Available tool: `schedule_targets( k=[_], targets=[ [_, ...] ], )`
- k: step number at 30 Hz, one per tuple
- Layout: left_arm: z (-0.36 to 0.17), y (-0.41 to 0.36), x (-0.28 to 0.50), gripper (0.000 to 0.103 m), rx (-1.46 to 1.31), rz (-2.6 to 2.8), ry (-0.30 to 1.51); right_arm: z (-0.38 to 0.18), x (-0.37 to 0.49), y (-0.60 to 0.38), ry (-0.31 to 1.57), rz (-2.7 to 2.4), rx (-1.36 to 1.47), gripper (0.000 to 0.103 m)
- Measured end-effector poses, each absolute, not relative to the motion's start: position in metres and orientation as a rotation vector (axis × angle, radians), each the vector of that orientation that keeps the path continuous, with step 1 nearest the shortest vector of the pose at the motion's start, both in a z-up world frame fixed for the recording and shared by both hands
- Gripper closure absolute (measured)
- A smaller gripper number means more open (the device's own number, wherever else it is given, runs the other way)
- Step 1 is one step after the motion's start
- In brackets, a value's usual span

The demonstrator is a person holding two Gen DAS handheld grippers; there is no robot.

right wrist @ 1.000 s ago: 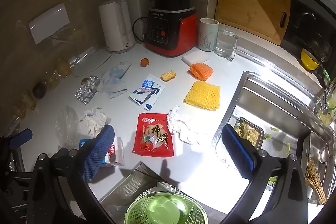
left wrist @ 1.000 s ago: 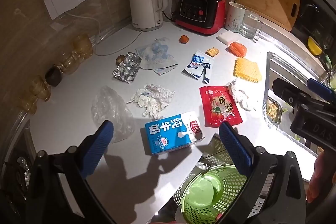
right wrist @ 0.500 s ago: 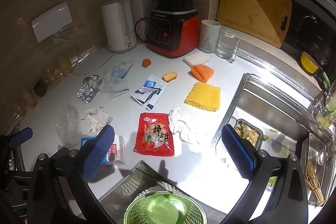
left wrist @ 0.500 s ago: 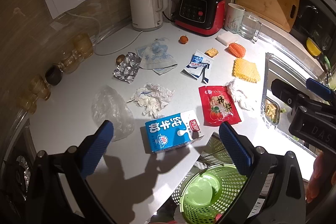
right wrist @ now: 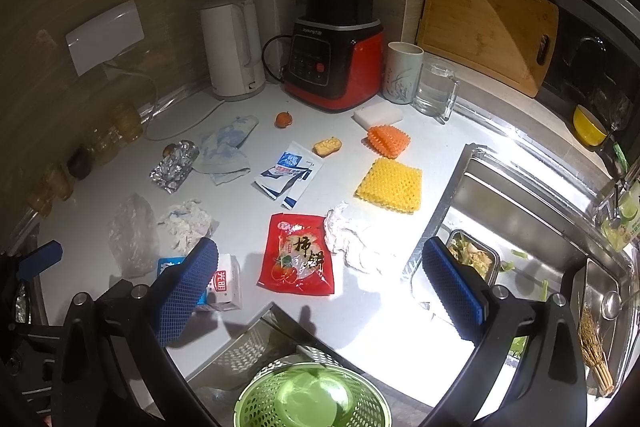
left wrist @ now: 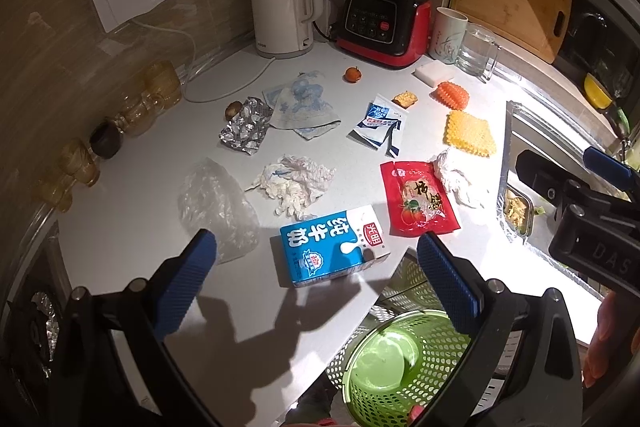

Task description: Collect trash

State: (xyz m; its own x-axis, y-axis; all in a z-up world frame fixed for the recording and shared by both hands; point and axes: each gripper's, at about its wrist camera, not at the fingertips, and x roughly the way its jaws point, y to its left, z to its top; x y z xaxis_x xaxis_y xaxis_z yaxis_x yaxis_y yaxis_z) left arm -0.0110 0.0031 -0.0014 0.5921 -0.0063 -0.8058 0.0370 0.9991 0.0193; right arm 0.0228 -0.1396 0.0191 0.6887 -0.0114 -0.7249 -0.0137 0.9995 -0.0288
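Both tools are hanging wide open over the counter (left wrist: 120,227), nothing in either: left tool (left wrist: 316,275) is framing the blue milk carton (left wrist: 334,247) at lower centre of its view, right tool (right wrist: 320,275) is sitting above the red snack packet (right wrist: 298,255) at centre of its view. Green mesh basket (left wrist: 384,367) is showing at the bottom edge, below counter level, likely the trash target. Carton is lying on its side near the counter's front edge; probably stiff but crushable, light if empty, so I'm suggesting a pinch across its narrow faces. Packet is lying flat, thin and slick; an edge pinch looks best. Crumpled tissue (left wrist: 294,183) and clear plastic bag (left wrist: 216,203), left of centre, are looking soft and weightless, grab anywhere. Foil wrapper (left wrist: 245,131) and blue-white sachets (left wrist: 378,125) are lying further up the frame.
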Motion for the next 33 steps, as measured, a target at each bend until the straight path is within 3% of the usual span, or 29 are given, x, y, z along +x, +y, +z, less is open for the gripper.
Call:
schedule_targets(
  k=[33],
  targets=[
    [-0.0003, 0.0018, -0.0147, 0.007, 0.039, -0.023, 0.936, 0.0171, 0.0204, -0.1392, 0.815, 0.000, -0.035, 0.002]
  ],
)
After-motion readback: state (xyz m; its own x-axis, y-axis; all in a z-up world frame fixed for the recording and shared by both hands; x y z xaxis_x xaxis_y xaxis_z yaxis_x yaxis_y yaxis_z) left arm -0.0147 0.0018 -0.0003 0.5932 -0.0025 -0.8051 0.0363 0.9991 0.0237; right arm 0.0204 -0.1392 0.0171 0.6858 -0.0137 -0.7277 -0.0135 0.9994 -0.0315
